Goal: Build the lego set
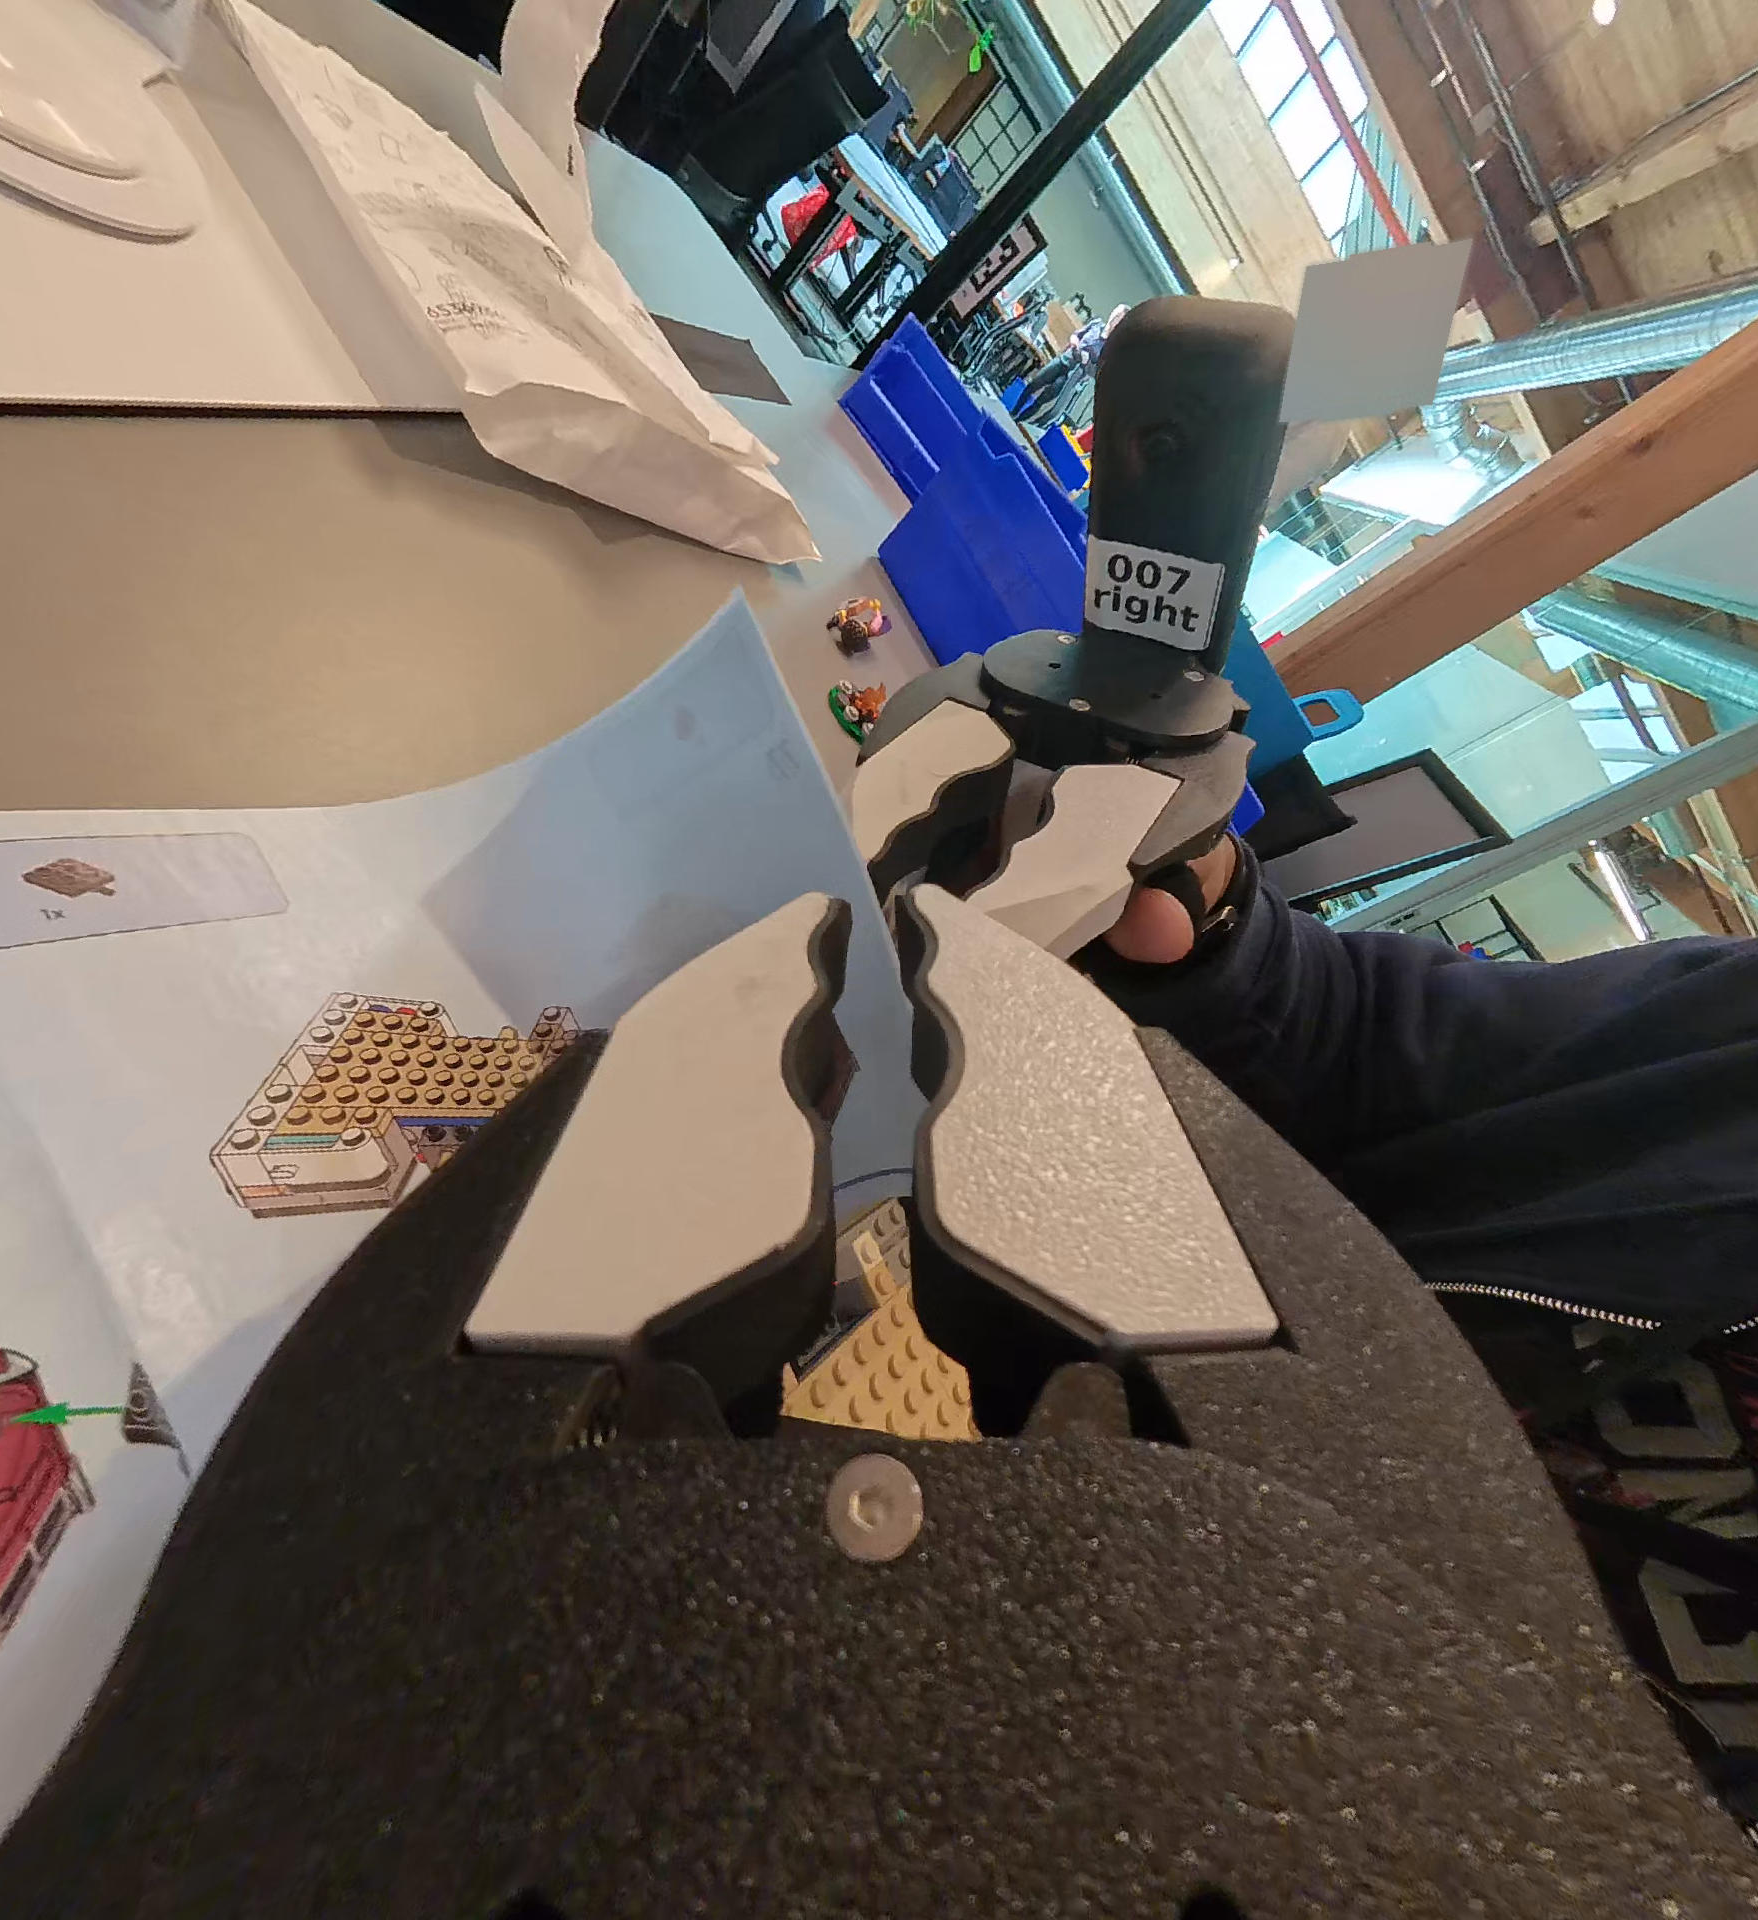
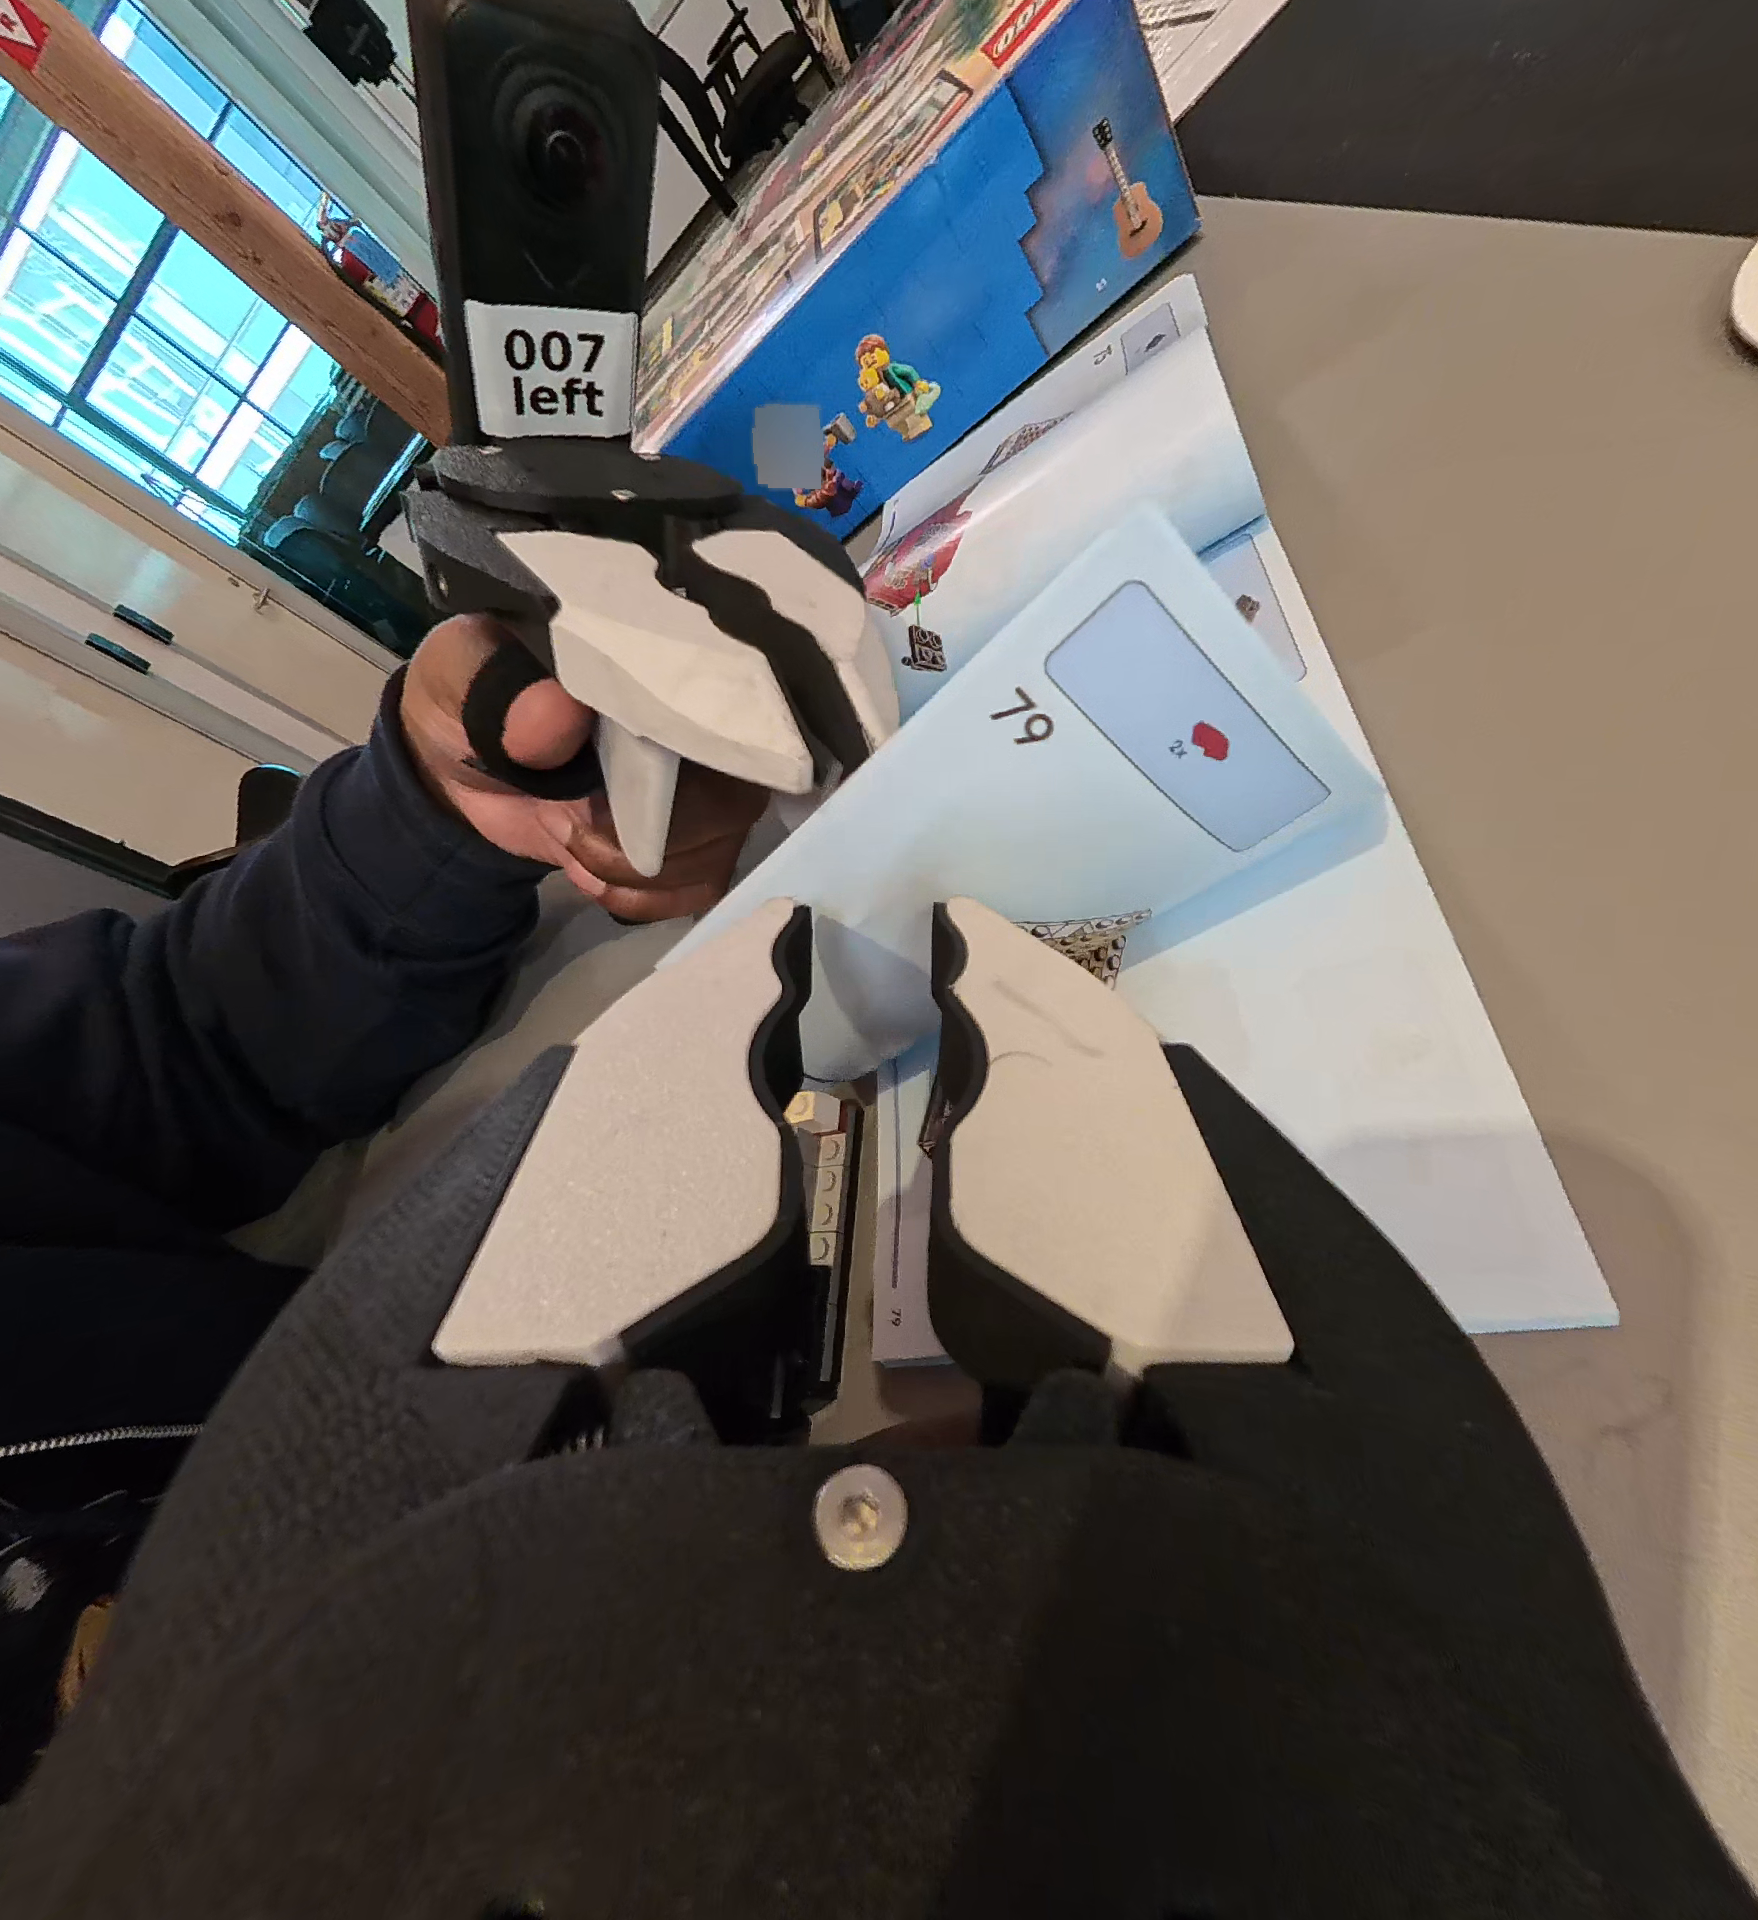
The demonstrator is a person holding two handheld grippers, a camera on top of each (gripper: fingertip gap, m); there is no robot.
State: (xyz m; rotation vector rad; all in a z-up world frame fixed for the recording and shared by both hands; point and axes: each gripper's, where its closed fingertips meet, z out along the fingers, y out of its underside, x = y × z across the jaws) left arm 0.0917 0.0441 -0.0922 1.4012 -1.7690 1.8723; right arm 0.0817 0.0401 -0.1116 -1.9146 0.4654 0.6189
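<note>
Two grippers over a brick-set instruction booklet

We see the left gripper (image 1: 873,914) slightly parted astride a lifted page (image 1: 646,831) — pad contact hard to judge. The right gripper (image 2: 870,920) stands wider, holding nothing; the curled page sits loose between its fingers. Both handles carry white printed labels; the tan brick build (image 1: 885,1371) is mostly hidden.

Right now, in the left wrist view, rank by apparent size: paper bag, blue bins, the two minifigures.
1. Paper bag
2. Blue bins, though farther off, so true size is unsure
3. Minifigures, smallest; the two look alike
</note>
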